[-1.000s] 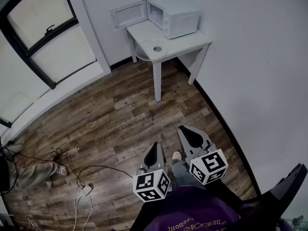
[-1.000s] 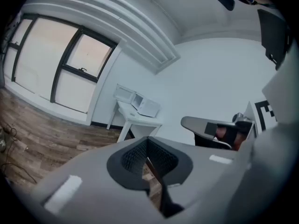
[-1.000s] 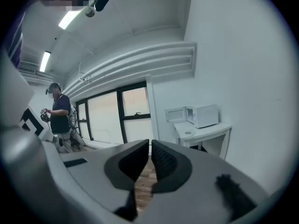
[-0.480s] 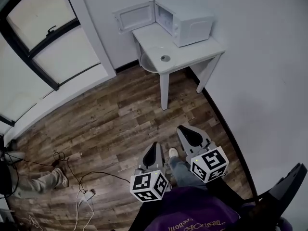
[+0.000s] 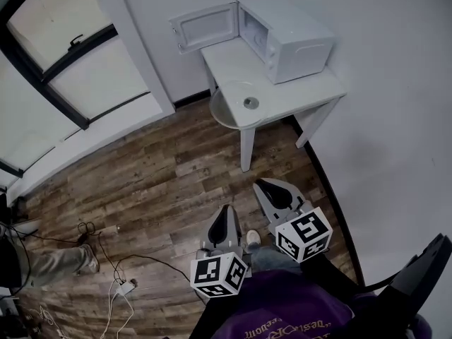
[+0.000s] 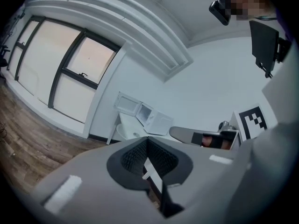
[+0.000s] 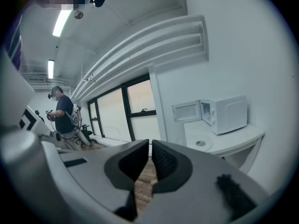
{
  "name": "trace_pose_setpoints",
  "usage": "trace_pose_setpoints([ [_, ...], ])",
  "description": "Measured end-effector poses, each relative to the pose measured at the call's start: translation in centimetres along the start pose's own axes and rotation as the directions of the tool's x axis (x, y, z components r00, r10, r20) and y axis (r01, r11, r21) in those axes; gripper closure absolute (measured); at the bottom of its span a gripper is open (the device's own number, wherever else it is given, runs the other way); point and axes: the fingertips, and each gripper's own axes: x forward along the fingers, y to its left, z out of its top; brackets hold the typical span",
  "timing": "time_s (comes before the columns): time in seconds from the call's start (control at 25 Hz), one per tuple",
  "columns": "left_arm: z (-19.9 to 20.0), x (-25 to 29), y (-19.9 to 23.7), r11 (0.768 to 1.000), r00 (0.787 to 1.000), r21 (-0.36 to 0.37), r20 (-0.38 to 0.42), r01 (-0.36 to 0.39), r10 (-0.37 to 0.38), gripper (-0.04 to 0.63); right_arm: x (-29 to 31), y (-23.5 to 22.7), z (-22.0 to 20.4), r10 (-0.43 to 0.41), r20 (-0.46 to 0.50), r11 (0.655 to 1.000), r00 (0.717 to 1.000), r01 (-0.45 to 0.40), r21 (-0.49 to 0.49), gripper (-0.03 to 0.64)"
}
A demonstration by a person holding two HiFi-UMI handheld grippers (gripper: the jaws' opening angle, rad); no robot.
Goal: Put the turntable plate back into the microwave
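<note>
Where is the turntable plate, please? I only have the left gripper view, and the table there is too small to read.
Observer: In the head view, the turntable plate lies on the white table in front of the microwave, apparently overhanging the window-side edge.
Operator: Thanks. Is the right gripper free?
Observer: Yes. Its own view shows the right gripper shut with nothing between the jaws.
Operator: Anything on the floor?
Observer: A cable and power strip lie off to the left.

The microwave [image 5: 293,37] cavity is too small to make out.
</note>
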Motion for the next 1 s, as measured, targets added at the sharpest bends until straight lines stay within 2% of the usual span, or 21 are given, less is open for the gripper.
trace_pose_setpoints([
  [0.32, 1.2, 4.2, 0.4, 0.999, 1.0, -0.04, -0.006, 0.001, -0.001, 0.591, 3.3, -3.9, 0.8, -0.007, -0.026, 1.0, 1.0, 0.008, 0.005, 0.604],
  [0.48, 2.2, 5.4, 0.1, 0.995, 0.997, -0.065, 0.03, 0.073, -0.072, 0.591, 4.8, -4.4, 0.7, 0.009, -0.036, 1.0, 0.999, -0.009, 0.007, 0.604],
  [0.56, 2.3, 6.1, 0.6, 0.996, 0.997, -0.058, 0.02, 0.074, -0.073, 0.591, 5.6, -4.6, 0.5, 0.006, -0.045, 1.0, 0.999, -0.006, 0.014, 0.604],
  [0.8, 3.5, 9.5, 3.8, 0.995, 0.997, -0.07, -0.002, 0.077, -0.077, 0.591, 9.5, -6.5, 0.7, -0.039, -0.041, 0.999, 0.998, 0.04, 0.036, 0.604],
  [1.0, 6.2, 14.1, 7.7, 0.994, 0.995, -0.051, -0.038, 0.091, -0.093, 0.591, 14.6, -8.5, 1.8, -0.081, -0.048, 0.994, 0.996, 0.084, 0.069, 0.604],
])
